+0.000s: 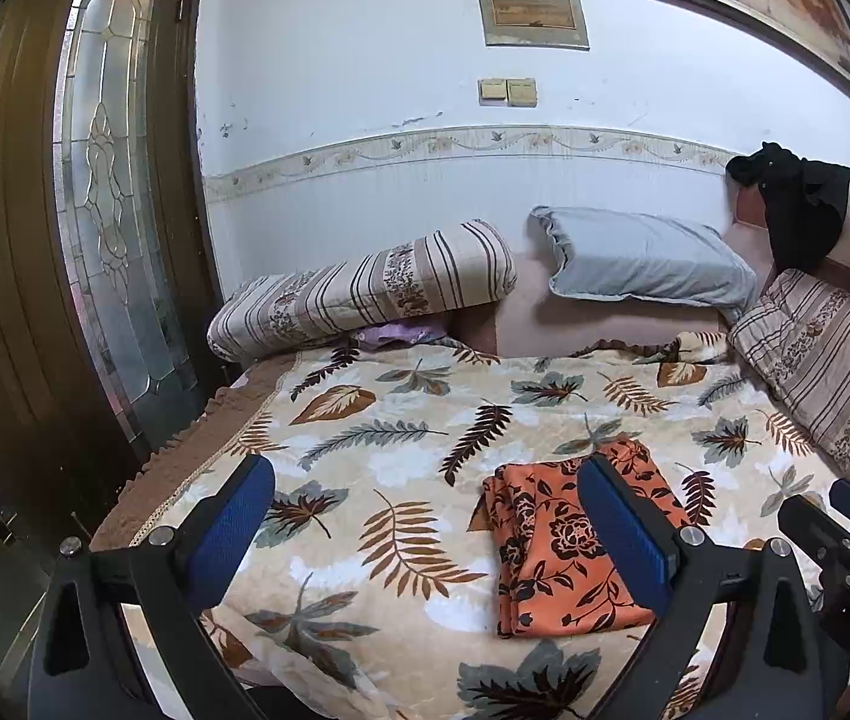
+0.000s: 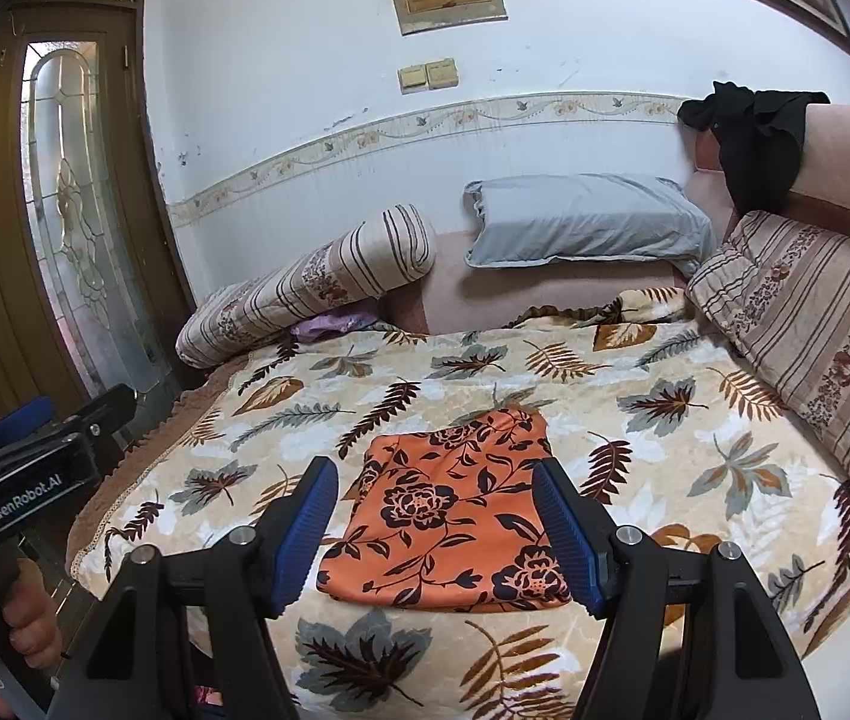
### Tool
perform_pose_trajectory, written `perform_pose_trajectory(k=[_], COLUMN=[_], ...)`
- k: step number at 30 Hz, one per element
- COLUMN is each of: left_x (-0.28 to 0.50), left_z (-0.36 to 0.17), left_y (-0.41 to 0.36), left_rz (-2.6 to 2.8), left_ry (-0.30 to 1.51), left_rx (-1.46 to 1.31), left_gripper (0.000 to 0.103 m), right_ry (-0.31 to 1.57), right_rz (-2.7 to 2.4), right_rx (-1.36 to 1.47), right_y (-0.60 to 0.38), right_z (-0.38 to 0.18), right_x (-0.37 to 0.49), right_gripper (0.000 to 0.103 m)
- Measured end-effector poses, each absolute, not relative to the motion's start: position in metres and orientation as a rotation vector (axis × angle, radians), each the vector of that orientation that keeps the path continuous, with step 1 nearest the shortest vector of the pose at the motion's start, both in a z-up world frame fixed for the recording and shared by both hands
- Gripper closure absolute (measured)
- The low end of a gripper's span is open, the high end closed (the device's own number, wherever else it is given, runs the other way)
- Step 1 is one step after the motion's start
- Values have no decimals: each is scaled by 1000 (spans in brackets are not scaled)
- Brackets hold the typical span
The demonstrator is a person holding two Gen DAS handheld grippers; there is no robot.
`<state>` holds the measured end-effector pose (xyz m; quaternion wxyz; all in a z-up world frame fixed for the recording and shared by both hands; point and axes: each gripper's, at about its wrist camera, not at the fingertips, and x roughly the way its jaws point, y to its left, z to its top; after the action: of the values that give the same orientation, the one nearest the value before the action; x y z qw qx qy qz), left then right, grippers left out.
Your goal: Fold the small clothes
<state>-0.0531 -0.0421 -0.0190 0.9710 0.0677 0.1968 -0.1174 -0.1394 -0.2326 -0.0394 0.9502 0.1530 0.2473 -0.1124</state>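
Observation:
An orange cloth with a black flower print (image 1: 568, 546) (image 2: 454, 510) lies folded into a flat rectangle on the leaf-patterned blanket (image 1: 401, 420) (image 2: 652, 420). My left gripper (image 1: 425, 516) hovers open above the blanket, left of the cloth, its right finger overlapping the cloth's edge in the view. The right gripper (image 2: 433, 516) is also open, held above the cloth, and nothing sits between its blue pads. Neither gripper touches the fabric. The left gripper's body (image 2: 29, 480) shows at the left of the right wrist view, with a hand on its handle.
Striped bolsters (image 1: 365, 288) (image 2: 808, 324) and a grey pillow (image 1: 640, 264) line the back and right side. A black garment (image 1: 796, 204) hangs over the pink headboard. A small purple cloth (image 1: 395, 333) peeks from under the left bolster. A wood-and-glass door (image 1: 107, 210) stands left.

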Motion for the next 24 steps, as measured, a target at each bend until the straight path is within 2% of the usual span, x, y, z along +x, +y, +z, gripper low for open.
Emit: perform_pose_trajectory(k=[24], left_x=[1], left_z=[-33], left_y=[-61], left_rz=[-191], left_ry=[471], left_rx=[161], left_gripper=[2], right_ry=[585], right_rz=[-205], right_rx=[331], right_y=[-254], right_z=[-66], right_x=[-78], right_gripper=[32])
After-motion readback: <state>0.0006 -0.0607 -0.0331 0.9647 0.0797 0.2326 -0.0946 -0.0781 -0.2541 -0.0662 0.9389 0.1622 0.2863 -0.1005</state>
